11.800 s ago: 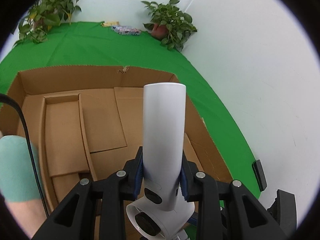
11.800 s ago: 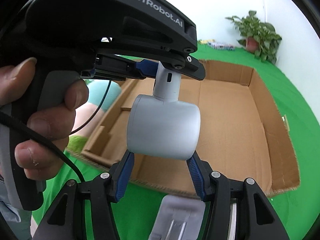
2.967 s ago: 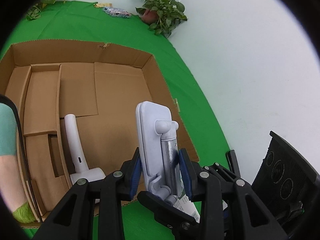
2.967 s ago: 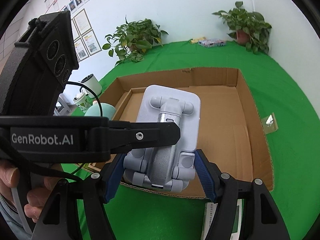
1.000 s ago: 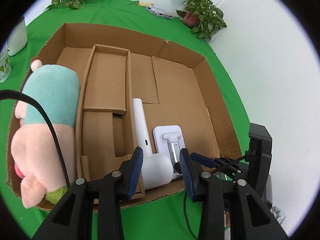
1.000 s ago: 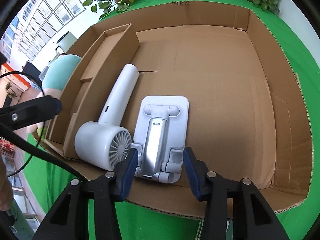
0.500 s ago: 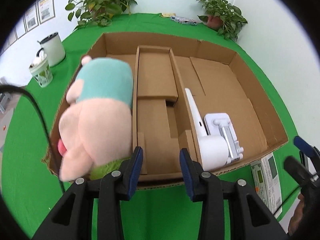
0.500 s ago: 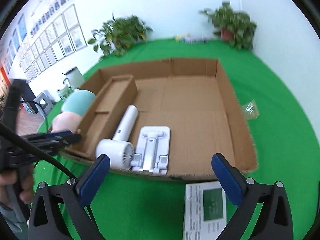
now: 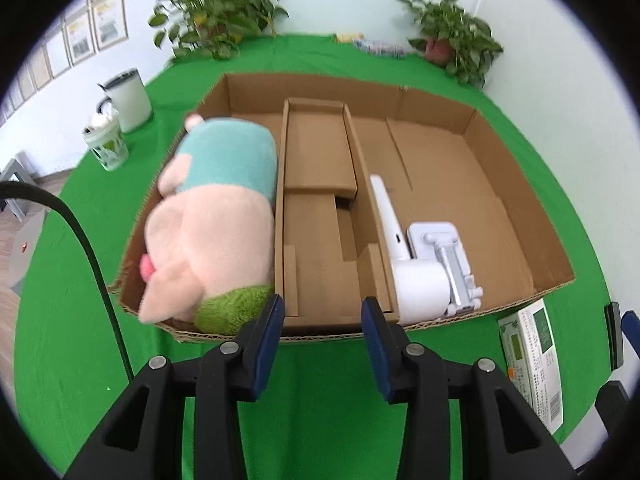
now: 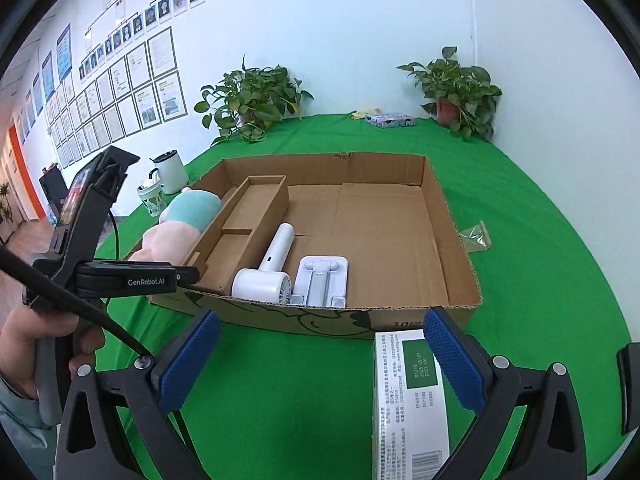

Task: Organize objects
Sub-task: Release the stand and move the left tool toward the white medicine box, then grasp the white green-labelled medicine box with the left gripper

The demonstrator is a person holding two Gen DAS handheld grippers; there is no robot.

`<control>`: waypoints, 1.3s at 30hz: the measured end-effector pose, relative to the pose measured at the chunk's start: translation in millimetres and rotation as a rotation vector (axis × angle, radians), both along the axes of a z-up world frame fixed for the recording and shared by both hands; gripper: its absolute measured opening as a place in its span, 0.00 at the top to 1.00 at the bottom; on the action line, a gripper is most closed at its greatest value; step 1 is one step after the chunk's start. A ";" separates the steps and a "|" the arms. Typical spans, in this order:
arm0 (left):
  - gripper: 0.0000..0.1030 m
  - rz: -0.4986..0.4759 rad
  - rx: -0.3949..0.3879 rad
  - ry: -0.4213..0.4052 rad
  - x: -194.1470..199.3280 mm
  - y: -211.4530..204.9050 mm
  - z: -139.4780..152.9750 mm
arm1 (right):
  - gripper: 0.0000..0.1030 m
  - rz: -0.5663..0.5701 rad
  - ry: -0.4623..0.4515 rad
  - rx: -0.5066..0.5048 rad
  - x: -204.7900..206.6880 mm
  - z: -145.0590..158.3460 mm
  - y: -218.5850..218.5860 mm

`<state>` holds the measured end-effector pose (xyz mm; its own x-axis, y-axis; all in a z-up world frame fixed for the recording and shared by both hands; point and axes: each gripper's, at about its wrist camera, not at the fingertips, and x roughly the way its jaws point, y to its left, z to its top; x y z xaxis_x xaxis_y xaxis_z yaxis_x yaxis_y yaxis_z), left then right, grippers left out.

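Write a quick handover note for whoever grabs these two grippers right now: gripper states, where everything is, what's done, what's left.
Left gripper: jaws partly apart, empty, above the near wall of the cardboard box.
Right gripper: jaws have just been opening, now wide, nothing between them.
In the box: plush pig in the left compartment; white hair dryer and phone stand side by side in the large section.
Done: those three are packed.
Left: the green-and-white carton lies on the green cloth outside the box, right under the right gripper; probably the next pick. The middle compartments hold nothing.
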<state>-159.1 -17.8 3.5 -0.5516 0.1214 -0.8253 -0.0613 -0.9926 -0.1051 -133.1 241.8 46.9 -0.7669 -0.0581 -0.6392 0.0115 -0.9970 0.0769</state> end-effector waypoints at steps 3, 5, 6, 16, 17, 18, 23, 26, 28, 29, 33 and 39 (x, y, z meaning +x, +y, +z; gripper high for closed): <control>0.47 0.012 -0.020 0.134 25.5 4.9 23.3 | 0.00 -0.016 0.021 0.001 12.1 4.5 0.2; 0.35 0.012 -0.029 0.242 49.0 10.9 39.0 | 0.00 -0.027 0.035 -0.008 20.9 6.4 1.3; 0.27 0.011 -0.036 0.284 58.8 13.3 44.0 | 0.00 -0.034 0.040 -0.007 23.9 6.7 0.9; 0.24 -0.015 -0.053 0.471 120.6 28.0 61.0 | 0.03 -0.088 0.085 -0.034 49.1 2.1 -0.4; 0.31 -0.005 -0.052 0.477 122.1 27.6 60.4 | 0.10 -0.082 0.089 -0.045 51.1 1.0 -1.0; 0.59 -0.005 -0.045 0.479 124.1 27.7 58.8 | 0.24 -0.079 0.090 -0.043 51.4 0.6 -1.4; 0.97 -0.080 0.015 0.396 114.8 28.7 50.2 | 0.73 -0.094 0.067 0.056 47.0 -8.4 -15.2; 0.68 -0.070 0.015 0.403 114.3 30.4 50.5 | 0.65 -0.085 0.077 0.062 43.9 -11.7 -16.9; 0.13 -0.035 0.023 0.419 113.4 27.3 50.7 | 0.25 -0.087 0.077 0.068 38.7 -13.0 -16.4; 0.10 -0.010 0.043 0.458 115.9 22.9 52.8 | 0.00 -0.078 0.081 0.055 36.1 -14.7 -15.0; 0.10 0.032 0.009 0.454 109.1 17.7 50.6 | 0.01 -0.079 0.069 0.062 28.2 -20.0 -11.5; 0.10 0.020 0.011 0.411 107.0 13.6 31.6 | 0.01 -0.080 0.033 0.062 28.7 -42.3 4.5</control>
